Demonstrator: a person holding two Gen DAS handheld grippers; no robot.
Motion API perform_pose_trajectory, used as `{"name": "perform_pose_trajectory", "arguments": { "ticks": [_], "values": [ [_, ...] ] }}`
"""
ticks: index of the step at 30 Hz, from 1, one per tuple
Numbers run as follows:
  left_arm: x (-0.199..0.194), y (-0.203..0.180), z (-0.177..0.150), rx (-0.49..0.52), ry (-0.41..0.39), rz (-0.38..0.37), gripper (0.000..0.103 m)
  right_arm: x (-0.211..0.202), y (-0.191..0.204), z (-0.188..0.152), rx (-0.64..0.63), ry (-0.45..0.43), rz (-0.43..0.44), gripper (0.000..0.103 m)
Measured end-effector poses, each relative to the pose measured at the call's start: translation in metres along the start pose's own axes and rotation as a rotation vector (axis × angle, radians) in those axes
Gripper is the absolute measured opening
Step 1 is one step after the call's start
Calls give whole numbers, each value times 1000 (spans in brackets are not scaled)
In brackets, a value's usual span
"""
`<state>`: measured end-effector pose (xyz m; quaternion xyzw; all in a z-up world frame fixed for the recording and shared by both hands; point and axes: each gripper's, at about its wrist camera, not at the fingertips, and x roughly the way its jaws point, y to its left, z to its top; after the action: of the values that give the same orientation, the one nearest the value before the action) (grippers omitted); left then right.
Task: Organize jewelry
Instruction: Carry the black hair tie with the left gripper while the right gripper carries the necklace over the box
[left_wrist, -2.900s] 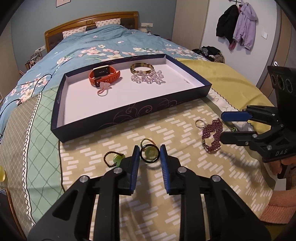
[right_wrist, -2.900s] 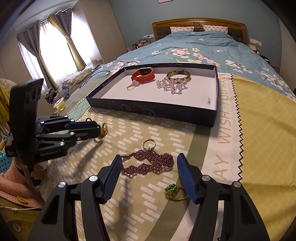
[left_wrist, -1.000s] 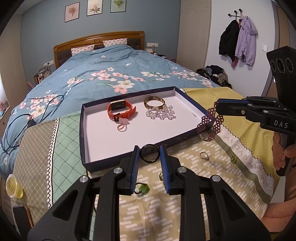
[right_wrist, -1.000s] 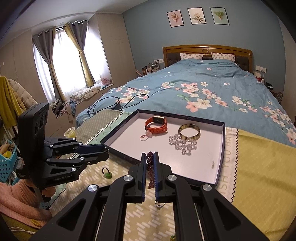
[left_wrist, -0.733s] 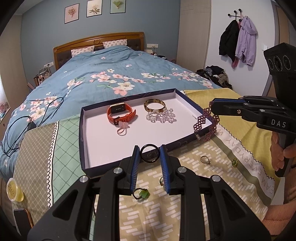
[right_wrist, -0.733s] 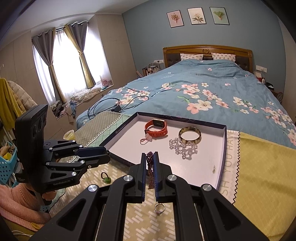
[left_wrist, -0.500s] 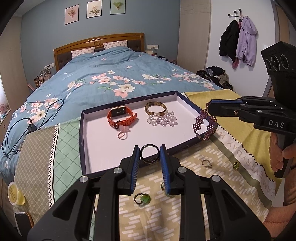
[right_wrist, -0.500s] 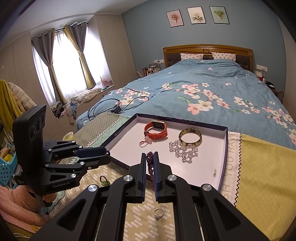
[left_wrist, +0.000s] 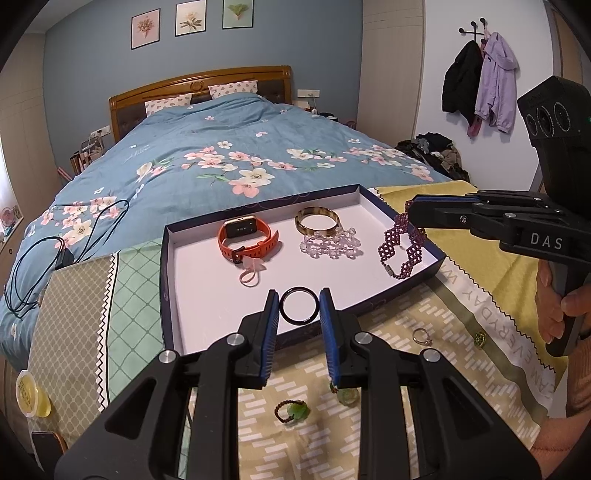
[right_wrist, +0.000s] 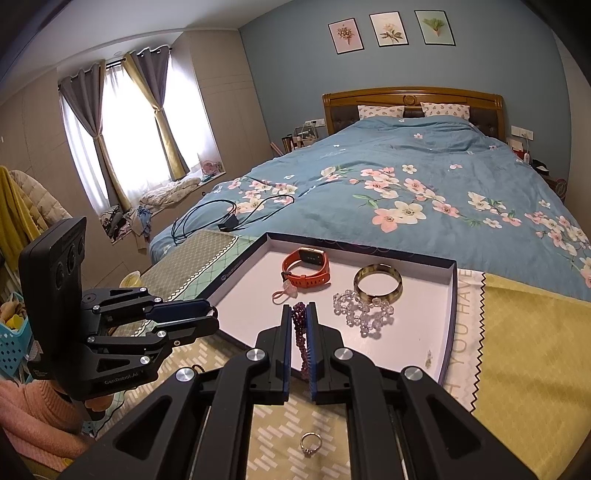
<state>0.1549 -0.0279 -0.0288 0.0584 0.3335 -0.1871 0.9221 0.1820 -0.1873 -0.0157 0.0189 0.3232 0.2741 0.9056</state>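
Observation:
A navy tray (left_wrist: 168, 266) with a white floor lies on the bed and holds an orange watch (left_wrist: 246, 238), a gold bangle (left_wrist: 317, 220) and a clear bead bracelet (left_wrist: 330, 243). My left gripper (left_wrist: 298, 305) is shut on a black ring (left_wrist: 298, 306), held over the tray's near edge. My right gripper (right_wrist: 299, 314) is shut on a purple bead bracelet (left_wrist: 400, 245), which hangs over the tray's right side (right_wrist: 448, 317). A silver ring (left_wrist: 421, 336), a green ring (left_wrist: 479, 338) and two green-stone cord rings (left_wrist: 291, 411) lie on the patterned cloth.
The tray sits on a patchwork cloth (left_wrist: 388, 424) over a blue floral duvet (left_wrist: 240, 162). A black cable (left_wrist: 33, 266) lies at the left on the bed. A yellow-lidded pot (left_wrist: 31, 393) sits at the cloth's left edge.
Both grippers picked their pieces up off the cloth, rose and moved forward over the tray. The purple bracelet now hangs inside the tray's right edge; the black ring is over the near edge.

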Motion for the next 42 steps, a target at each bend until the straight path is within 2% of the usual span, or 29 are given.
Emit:
{"name": "perform_pose_trajectory", "arguments": {
  "ticks": [42],
  "values": [
    [46,21,15,-28,45,34,23,41,-19,11,64,45,9,6]
  ]
}}
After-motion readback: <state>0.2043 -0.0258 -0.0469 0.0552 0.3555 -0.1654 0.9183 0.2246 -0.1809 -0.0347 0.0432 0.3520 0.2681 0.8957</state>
